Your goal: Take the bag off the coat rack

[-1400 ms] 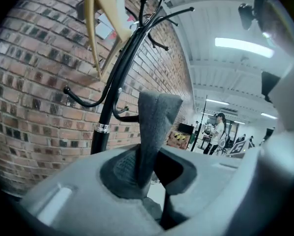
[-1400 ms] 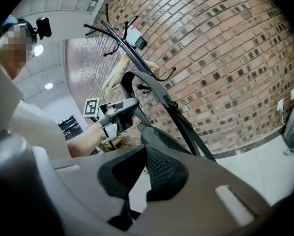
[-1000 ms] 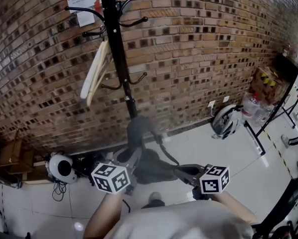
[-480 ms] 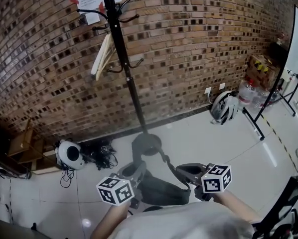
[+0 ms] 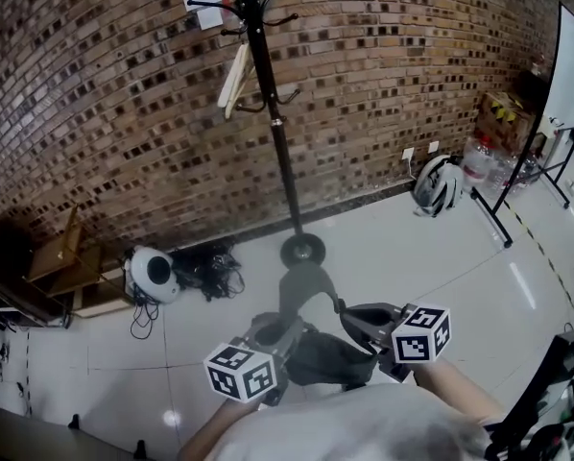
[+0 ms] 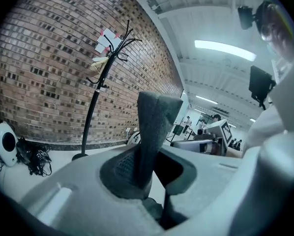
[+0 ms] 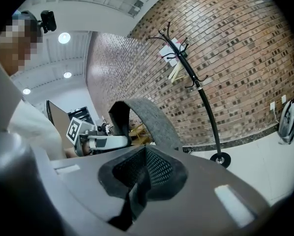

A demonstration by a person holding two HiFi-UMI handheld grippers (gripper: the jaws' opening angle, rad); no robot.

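the dark grey felt bag (image 5: 318, 358) had come well away from the tall black metal coat rack (image 5: 274, 133). a second earlier it hung right against the pole, and now it was clear of the rack's round base. the left gripper (image 5: 279, 334) pinched the bag's grey strap (image 6: 154, 127), and the right gripper (image 5: 362, 320) was clamped on the strap's other side. judging by this, the bag was off the rack and carried low in front of it.
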